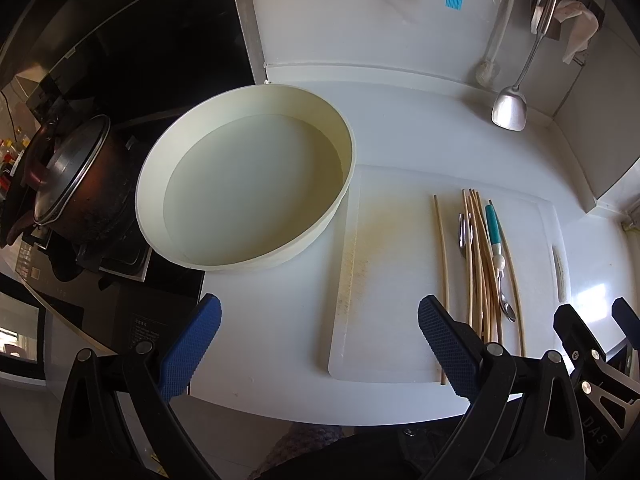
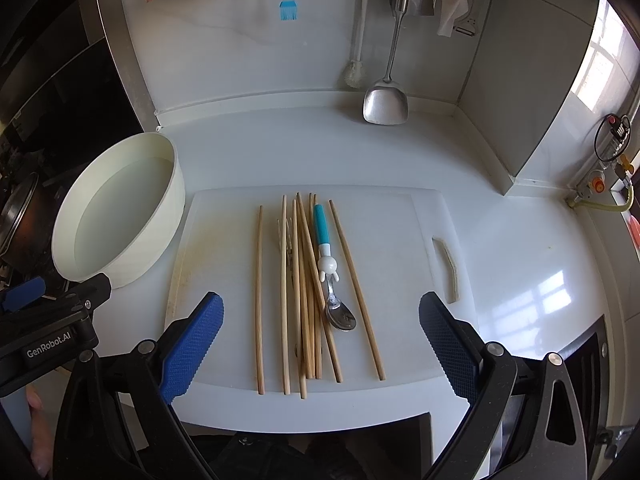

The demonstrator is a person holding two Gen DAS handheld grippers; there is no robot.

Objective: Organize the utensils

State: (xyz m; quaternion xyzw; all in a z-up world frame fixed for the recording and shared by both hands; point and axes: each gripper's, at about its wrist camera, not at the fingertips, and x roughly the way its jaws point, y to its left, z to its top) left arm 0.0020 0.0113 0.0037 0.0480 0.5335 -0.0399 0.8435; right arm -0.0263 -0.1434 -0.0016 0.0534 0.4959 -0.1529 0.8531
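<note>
Nothing has been picked up yet, so the task looks to be at its first step: choosing which utensil to lift off the cutting board [image 2: 424, 216]. Several wooden chopsticks [image 2: 304, 292] lie roughly parallel on the board, some crossing in a loose pile, with a spoon [image 2: 329, 276] that has a teal handle resting among them and what seems a fork partly hidden beneath. A round cream basin [image 2: 168, 168] stands on the worktop [image 2: 500, 248] just left of the board, a likely place for sorted items, though that is a guess. The right tool [image 2: 320, 334] hovers over the near end of the pile, jaws spread wide and empty. The left tool [image 1: 320, 340] hangs over the board's near left edge, likewise released. A sensible next move needs a low, narrow pinch on one thin stick without dragging its neighbours.
</note>
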